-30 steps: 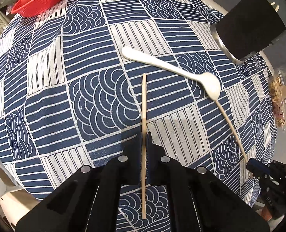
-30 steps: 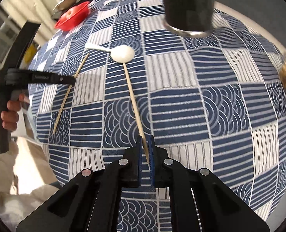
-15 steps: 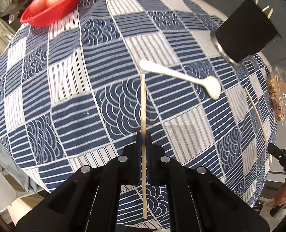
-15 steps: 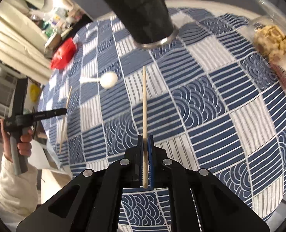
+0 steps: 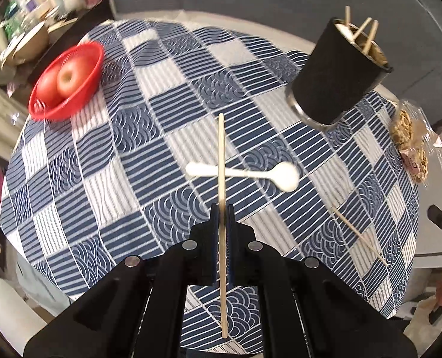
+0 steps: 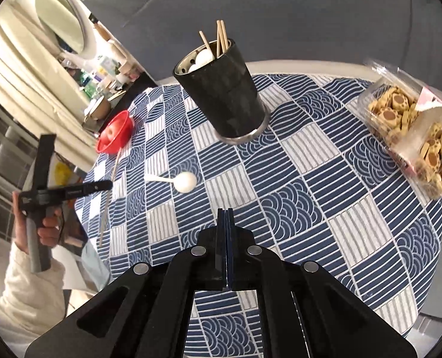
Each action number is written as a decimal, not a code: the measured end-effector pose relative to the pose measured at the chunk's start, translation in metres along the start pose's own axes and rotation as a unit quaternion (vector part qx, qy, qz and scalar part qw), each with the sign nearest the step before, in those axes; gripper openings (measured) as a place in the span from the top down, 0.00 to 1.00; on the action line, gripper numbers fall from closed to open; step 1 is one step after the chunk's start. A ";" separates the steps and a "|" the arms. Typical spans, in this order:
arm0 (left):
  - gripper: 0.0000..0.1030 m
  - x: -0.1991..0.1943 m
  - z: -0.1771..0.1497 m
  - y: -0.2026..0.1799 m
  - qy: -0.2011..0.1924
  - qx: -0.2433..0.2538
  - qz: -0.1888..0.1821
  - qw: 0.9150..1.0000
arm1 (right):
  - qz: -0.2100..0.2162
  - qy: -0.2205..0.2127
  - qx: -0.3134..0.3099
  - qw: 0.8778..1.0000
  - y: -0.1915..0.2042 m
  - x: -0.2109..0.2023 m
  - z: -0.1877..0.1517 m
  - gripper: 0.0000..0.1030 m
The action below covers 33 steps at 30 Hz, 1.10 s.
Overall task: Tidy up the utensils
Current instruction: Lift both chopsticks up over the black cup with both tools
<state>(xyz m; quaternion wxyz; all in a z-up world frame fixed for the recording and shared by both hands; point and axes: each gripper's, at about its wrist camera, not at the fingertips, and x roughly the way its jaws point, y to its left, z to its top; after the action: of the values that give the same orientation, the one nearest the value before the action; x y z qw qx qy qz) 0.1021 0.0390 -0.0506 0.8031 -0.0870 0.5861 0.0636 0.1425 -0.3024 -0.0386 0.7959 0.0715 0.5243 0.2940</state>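
Spoon (image 5: 283, 176) lies before cup (image 5: 337, 71); left tool (image 5: 221, 217) clamps chopstick (image 5: 221, 149), right tool (image 6: 225, 211) closing empty.

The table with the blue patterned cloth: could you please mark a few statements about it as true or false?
1. The left gripper clamps a thin wooden chopstick in its fingers. True.
2. The black cylindrical utensil holder is empty. False: wooden sticks stand in it.
3. The red plastic basket holds apples. True.
4. The white plastic spoon leans against the holder. False: it lies flat on the cloth, apart from the holder.
5. The right gripper grips a chopstick. False: its fingers are shut with nothing visible between them.
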 end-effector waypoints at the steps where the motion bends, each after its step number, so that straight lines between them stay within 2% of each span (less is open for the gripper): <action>1: 0.95 -0.001 0.004 -0.004 -0.003 0.006 0.000 1.000 | -0.008 0.001 -0.004 1.000 0.000 0.002 0.000 0.99; 6: 0.95 -0.006 0.017 -0.014 -0.013 0.023 0.002 1.000 | -0.031 0.038 -0.046 0.998 0.004 0.025 -0.011 0.92; 8: 0.95 -0.007 0.020 -0.016 -0.016 0.028 0.006 0.999 | -0.040 0.056 -0.061 0.996 0.006 0.036 -0.017 0.79; 9: 0.95 -0.008 0.021 -0.017 -0.016 0.028 0.005 0.999 | -0.043 0.069 -0.071 0.994 0.007 0.046 -0.021 0.69; 10: 0.95 -0.009 0.022 -0.017 -0.017 0.028 0.004 0.999 | -0.048 0.077 -0.077 0.993 0.008 0.052 -0.024 0.68; 13: 0.95 -0.011 0.026 -0.019 -0.021 0.030 0.011 0.999 | -0.058 0.100 -0.092 0.989 0.010 0.071 -0.034 0.68; 16: 0.95 -0.017 0.029 -0.020 -0.026 0.027 -0.002 0.999 | -0.071 0.119 -0.118 0.983 0.016 0.090 -0.043 0.68; 21: 0.95 -0.034 0.038 -0.026 -0.045 0.034 0.001 0.998 | -0.102 0.154 -0.162 0.969 0.026 0.121 -0.056 0.68; 25: 0.95 -0.042 0.044 -0.028 -0.053 0.036 0.000 0.998 | -0.133 0.156 -0.187 0.961 0.033 0.131 -0.063 0.69; 26: 0.95 -0.044 0.046 -0.029 -0.057 0.038 0.001 0.998 | -0.142 0.154 -0.194 0.958 0.035 0.132 -0.064 0.71; 28: 0.95 -0.045 0.049 -0.032 -0.065 0.044 0.021 0.997 | -0.138 0.159 -0.198 0.957 0.038 0.134 -0.065 0.95; 31: 0.95 -0.044 0.054 -0.034 -0.071 0.046 0.025 0.996 | -0.141 0.158 -0.192 0.958 0.038 0.133 -0.066 0.95; 33: 0.95 -0.044 0.056 -0.035 -0.071 0.049 0.023 0.996 | -0.116 0.163 -0.153 0.968 0.028 0.131 -0.061 0.96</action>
<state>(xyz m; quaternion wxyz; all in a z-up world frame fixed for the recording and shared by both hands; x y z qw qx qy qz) 0.1480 0.0164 0.0104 0.8441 -0.0297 0.5321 0.0591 0.1140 -0.2205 -0.1572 0.7300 -0.1610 0.6005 0.2838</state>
